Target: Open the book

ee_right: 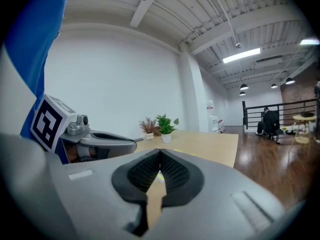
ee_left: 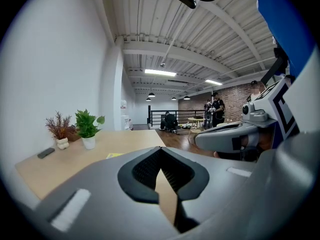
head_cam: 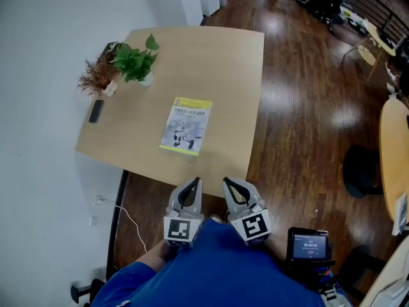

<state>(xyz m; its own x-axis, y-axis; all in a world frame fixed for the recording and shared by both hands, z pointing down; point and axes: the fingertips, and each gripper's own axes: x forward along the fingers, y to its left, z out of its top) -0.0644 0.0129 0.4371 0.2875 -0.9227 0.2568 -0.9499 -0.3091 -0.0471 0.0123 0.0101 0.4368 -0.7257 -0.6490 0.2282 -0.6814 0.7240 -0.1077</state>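
Note:
A closed book (head_cam: 185,125) with a yellow and white cover lies flat on the light wooden table (head_cam: 223,62), towards its near edge. Both grippers hover side by side in front of that edge, short of the book. In the head view my left gripper (head_cam: 192,183) and my right gripper (head_cam: 229,182) have their jaws shut with nothing between them. In the left gripper view the left gripper (ee_left: 161,149) points over the table, and a yellow sliver of the book (ee_left: 116,155) shows beyond it. The right gripper (ee_right: 159,151) also faces the table, tips touching.
A green potted plant (head_cam: 135,62), a dried plant in a white pot (head_cam: 97,77) and a dark remote (head_cam: 96,110) stand at the table's far left by the white wall. A round table (head_cam: 393,158) and a dark stool (head_cam: 361,170) stand on the wooden floor at the right.

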